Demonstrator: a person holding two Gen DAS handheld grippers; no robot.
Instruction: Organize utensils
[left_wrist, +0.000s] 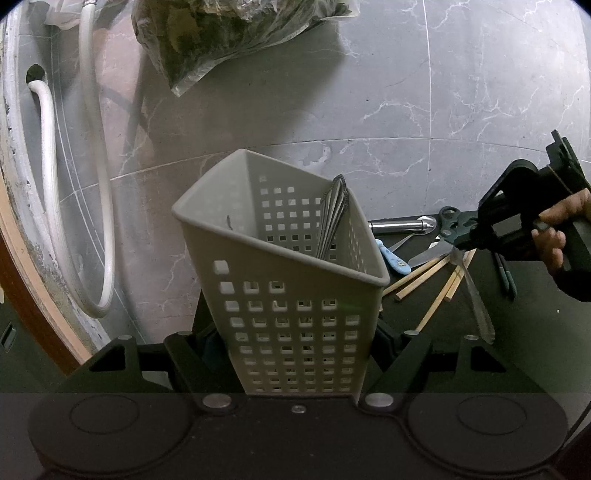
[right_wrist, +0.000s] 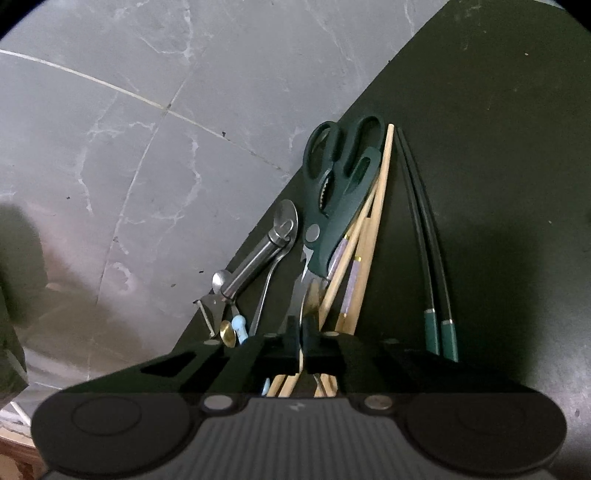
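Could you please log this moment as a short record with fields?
left gripper: shut on the basket
right gripper: shut on a spoon, lifted from the pile
in basket: striped handles
on mat: scissors, wooden chopsticks, black chopsticks, peeler

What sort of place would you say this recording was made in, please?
Probably a home kitchen or utility corner, worked at floor level: grey marble-look floor tiles, a white hose running from a hole in the wall, and a dark mat holding kitchen scissors, chopsticks and cutlery beside a perforated utensil basket.
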